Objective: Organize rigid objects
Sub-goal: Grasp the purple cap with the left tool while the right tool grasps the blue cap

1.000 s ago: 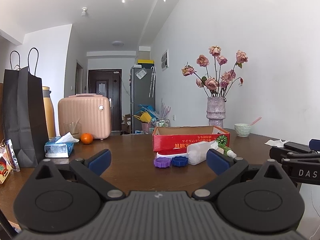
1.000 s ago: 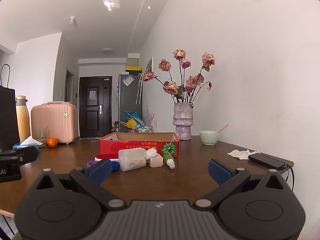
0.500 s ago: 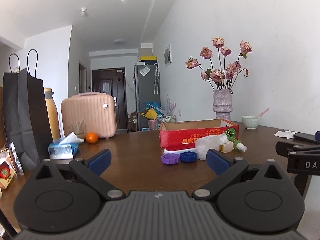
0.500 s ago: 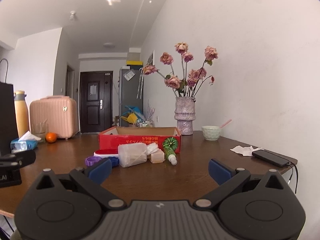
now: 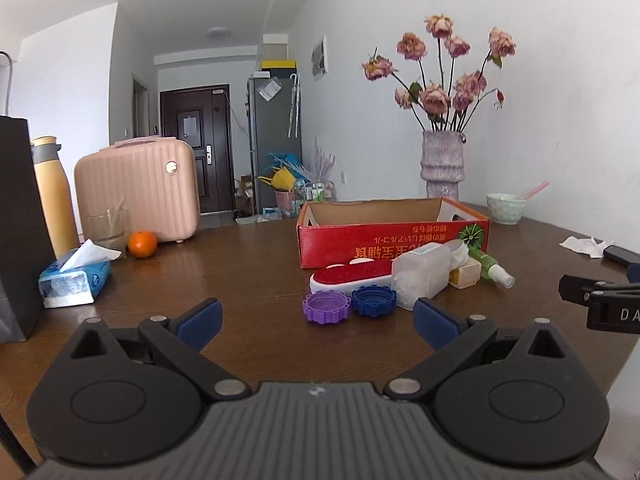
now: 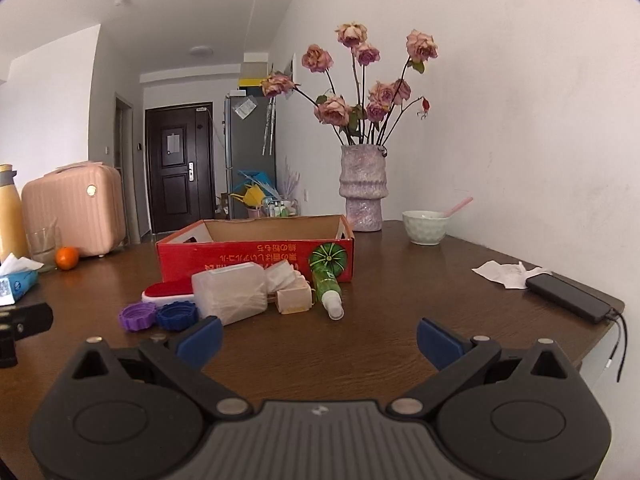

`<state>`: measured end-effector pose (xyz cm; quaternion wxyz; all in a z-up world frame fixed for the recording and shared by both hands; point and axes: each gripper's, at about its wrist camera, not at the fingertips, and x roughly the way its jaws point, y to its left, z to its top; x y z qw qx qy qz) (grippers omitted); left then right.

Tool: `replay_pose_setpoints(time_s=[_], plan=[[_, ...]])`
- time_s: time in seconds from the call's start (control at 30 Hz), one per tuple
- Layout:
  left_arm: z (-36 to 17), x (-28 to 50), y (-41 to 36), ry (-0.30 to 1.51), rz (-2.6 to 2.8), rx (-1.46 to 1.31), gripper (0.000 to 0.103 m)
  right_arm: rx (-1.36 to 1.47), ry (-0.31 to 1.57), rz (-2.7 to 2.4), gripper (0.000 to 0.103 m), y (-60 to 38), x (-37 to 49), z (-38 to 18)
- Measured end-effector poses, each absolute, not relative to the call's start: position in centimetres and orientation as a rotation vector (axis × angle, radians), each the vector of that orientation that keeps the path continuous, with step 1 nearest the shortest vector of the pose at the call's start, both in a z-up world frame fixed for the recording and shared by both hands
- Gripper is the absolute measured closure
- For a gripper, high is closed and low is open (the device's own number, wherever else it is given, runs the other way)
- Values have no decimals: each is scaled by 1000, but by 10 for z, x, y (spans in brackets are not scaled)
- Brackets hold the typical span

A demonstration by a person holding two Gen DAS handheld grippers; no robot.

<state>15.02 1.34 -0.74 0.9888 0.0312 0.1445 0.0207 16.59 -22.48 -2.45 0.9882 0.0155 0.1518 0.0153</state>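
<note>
Brown wood makes up the big table (image 5: 248, 264) under everything. At the left of the frame sit a blue tissue pack (image 5: 74, 278) and an orange (image 5: 141, 244). Near the middle, a purple cap (image 5: 326, 308) touches a blue cap (image 5: 374, 301), with a red brush (image 5: 352, 276), a clear tub (image 5: 424, 272) and a green spray bottle (image 5: 490, 266) just in front of the red box (image 5: 392, 240). The left gripper (image 5: 316, 320) and the right gripper (image 6: 318, 338) are both wide apart, holding nothing, low in each frame
</note>
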Motion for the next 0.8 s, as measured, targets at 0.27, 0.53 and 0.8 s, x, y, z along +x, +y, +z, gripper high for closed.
replay_pose_setpoints(time_s=[0.27, 0.53, 0.8], plan=[[-16, 229, 31, 423, 13, 110, 0, 64, 391, 288, 0, -201, 229, -34], [-30, 289, 62, 587, -192, 52, 0, 49, 484, 418, 6, -170, 268, -35], [-39, 329, 68, 643, -247, 117, 25, 59, 581, 492, 36, -146, 288, -51]])
